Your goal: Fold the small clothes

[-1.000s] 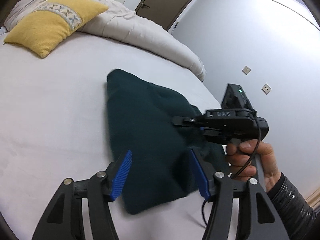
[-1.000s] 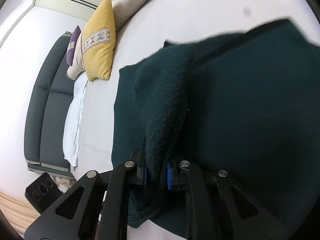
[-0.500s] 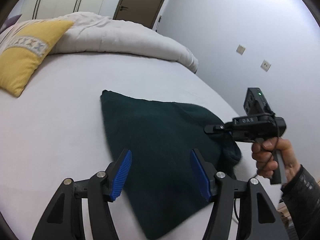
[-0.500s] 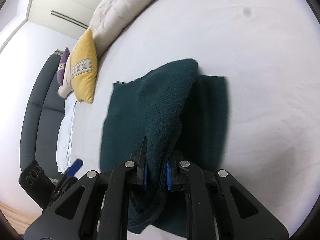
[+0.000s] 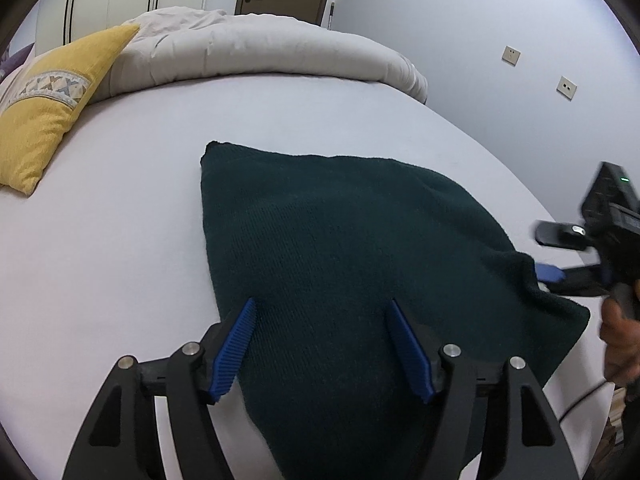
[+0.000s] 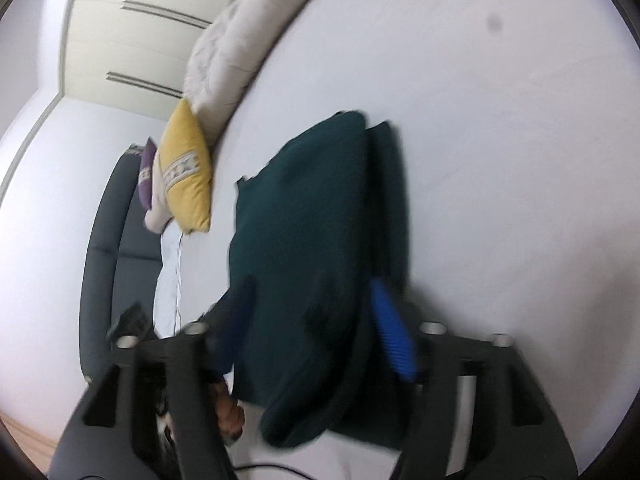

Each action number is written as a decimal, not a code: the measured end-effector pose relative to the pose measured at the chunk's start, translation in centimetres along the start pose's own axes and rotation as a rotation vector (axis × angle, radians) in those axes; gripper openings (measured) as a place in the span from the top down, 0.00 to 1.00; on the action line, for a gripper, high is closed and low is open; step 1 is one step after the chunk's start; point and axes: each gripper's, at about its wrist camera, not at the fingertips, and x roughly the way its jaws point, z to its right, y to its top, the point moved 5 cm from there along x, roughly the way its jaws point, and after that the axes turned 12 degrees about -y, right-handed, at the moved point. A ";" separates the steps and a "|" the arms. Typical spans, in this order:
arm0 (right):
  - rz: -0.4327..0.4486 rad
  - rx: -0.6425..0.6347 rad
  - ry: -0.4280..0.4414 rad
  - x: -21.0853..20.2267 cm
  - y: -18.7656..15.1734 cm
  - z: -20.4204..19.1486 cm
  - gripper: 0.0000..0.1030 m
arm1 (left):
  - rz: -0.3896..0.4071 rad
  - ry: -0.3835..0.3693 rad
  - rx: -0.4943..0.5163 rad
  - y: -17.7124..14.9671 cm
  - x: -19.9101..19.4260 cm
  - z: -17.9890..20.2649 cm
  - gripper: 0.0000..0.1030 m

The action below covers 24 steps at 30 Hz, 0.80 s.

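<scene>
Left gripper (image 5: pixel 322 344) hovering with jaws spread wide, blue pads (image 5: pixel 236 346) angling toward 12 o'clock, nothing between them. Right gripper (image 6: pixel 310 330) also gaping, one pad (image 6: pixel 392 338) showing at 3 o'clock of its gap, the other blurred at 9 o'clock. In the left wrist view, right gripper (image 5: pixel 560 256) sitting at 3 o'clock, pointing toward 9 o'clock, right hand (image 5: pixel 620 336) gripping its handle below.
</scene>
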 end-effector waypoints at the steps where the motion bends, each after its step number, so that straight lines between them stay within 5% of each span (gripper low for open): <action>1: -0.009 -0.020 -0.019 -0.1 -0.9 -0.4 0.39 | -0.004 0.005 0.001 0.0 0.1 0.0 0.29; 3: -0.067 -0.053 -0.054 -0.1 -3.2 -1.4 0.55 | -0.014 0.017 -0.002 0.0 0.3 0.0 0.25; 4: -0.086 -0.070 -0.085 -0.1 -4.1 -0.6 0.76 | -0.019 0.020 -0.005 -0.1 0.4 0.0 0.24; 6: -0.088 -0.069 -0.132 -0.2 -5.3 0.8 0.88 | -0.026 0.023 -0.006 -0.1 0.4 -0.1 0.24; 19: 0.001 0.057 -0.014 0.4 -9.0 5.0 0.93 | -0.066 0.039 0.023 -0.8 0.5 -0.4 0.20; 24: -0.002 0.049 0.025 0.3 -9.6 5.3 0.93 | -0.001 0.045 0.054 0.6 -1.5 0.7 0.32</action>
